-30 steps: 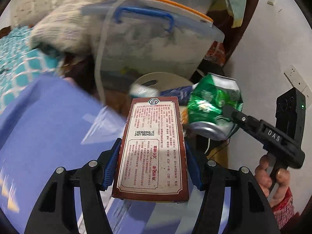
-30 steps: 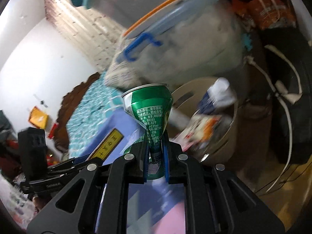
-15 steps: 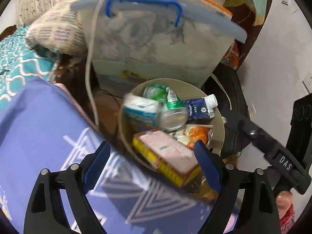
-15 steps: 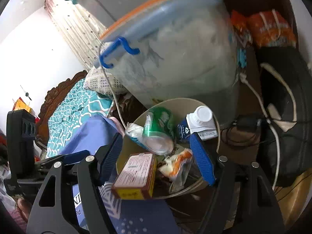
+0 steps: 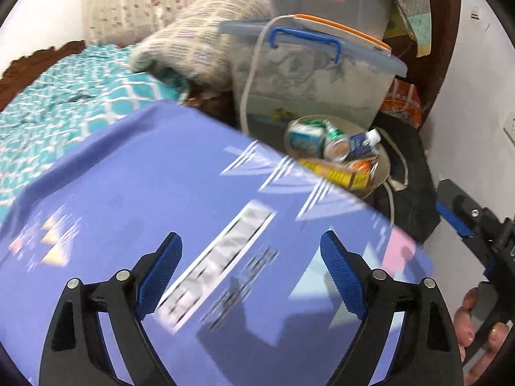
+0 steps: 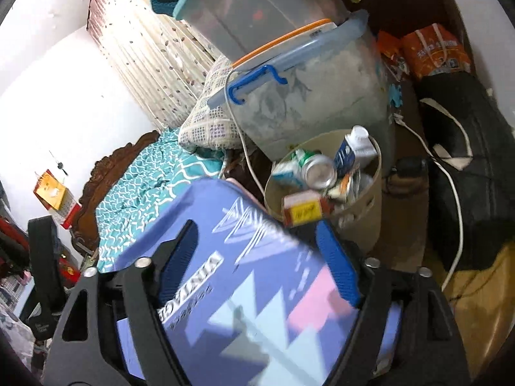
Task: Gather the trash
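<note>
Since the earlier frames the box [image 6: 302,210] and green can [image 6: 317,170] have dropped into the bin [image 6: 363,212]. Both claws' jaws have just been opening, nothing between them. The left claw [image 5: 251,273] and right claw [image 6: 257,257] tilt down over the purple bench [image 5: 145,193]; the bin sits upper right, nearer the right claw.

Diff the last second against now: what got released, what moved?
Both loads were let go: the box left the left gripper, the green can left the right gripper. Both now lie in the beige bin. The jaws have just been opening, with nothing between the fingers, and both grippers have pulled back over the purple surface. The lidded storage tub behind the bin stayed put.
</note>
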